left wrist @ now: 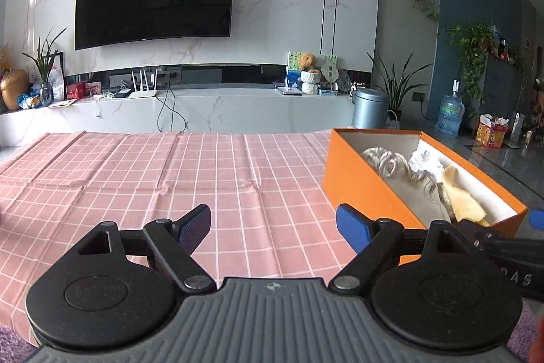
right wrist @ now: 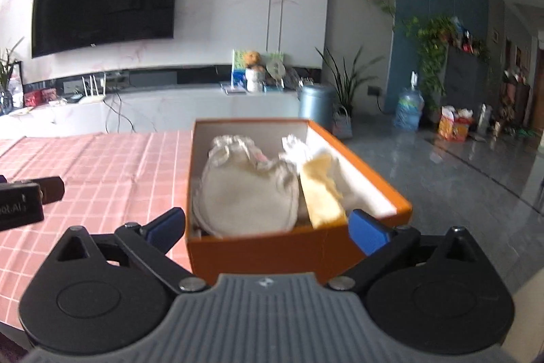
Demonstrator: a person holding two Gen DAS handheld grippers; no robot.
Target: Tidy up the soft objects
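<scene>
From my left gripper [left wrist: 273, 227] I look out over the pink checked tablecloth [left wrist: 136, 172], fingers spread wide with nothing between them. The orange box [left wrist: 367, 189] sits to its right at the table's edge. My right gripper [right wrist: 267, 228] is also spread wide and empty, hanging just short of the box's near wall [right wrist: 265, 252], with the soft things inside: a cream cloth pouch [right wrist: 244, 193], a yellow cloth [right wrist: 321, 193] leaning against it, and something white and crumpled [right wrist: 294, 147] behind (tissue or fabric, the blur won't let me say which).

I judge the gathering step to be at or near its end: I see no soft item left on the cloth in either view, though both cameras miss the near table. The next move, as I read it, calls for checking the unseen area for strays, or tucking down the yellow cloth, which stands up toward the rim.
</scene>
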